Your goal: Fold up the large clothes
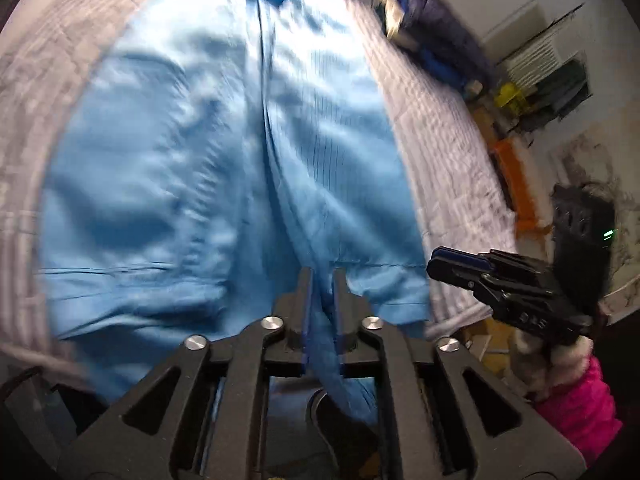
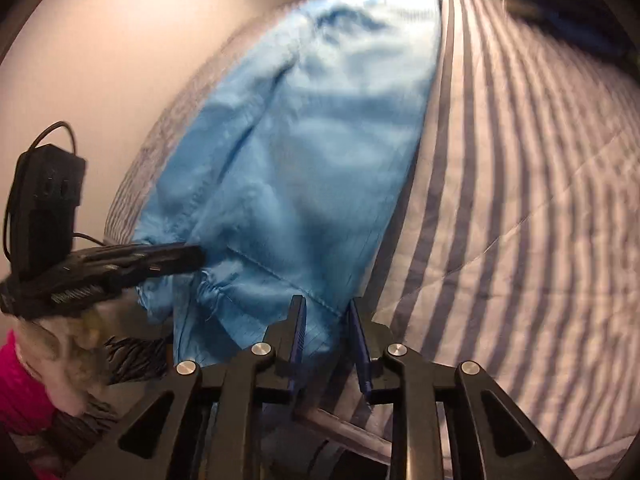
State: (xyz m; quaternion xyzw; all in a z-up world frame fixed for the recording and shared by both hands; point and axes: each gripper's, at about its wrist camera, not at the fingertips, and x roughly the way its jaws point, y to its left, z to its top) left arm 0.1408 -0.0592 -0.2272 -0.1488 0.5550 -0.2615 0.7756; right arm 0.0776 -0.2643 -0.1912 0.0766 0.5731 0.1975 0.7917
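Surface: bed [image 2: 520, 200], striped grey-white quilt, blue garment [image 1: 200, 160] spread on top.
Room: pale wall [image 2: 100, 60]; clutter [image 1: 520, 100] beside bed.
Left gripper [image 1: 323, 280]: clenched on garment fold.
Right gripper [image 2: 328, 312]: jaws parted around garment hem.

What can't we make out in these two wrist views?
- Blue garment: its kind; both views are motion-blurred and the far end is cut by the top edge.
- Left gripper: cloth runs between the fingers; whether the pads press it is unclear.
- Right gripper: cloth sits in the gap; pad contact unreadable.
- Dark bundle on the striped bedding: too blurred to identify.
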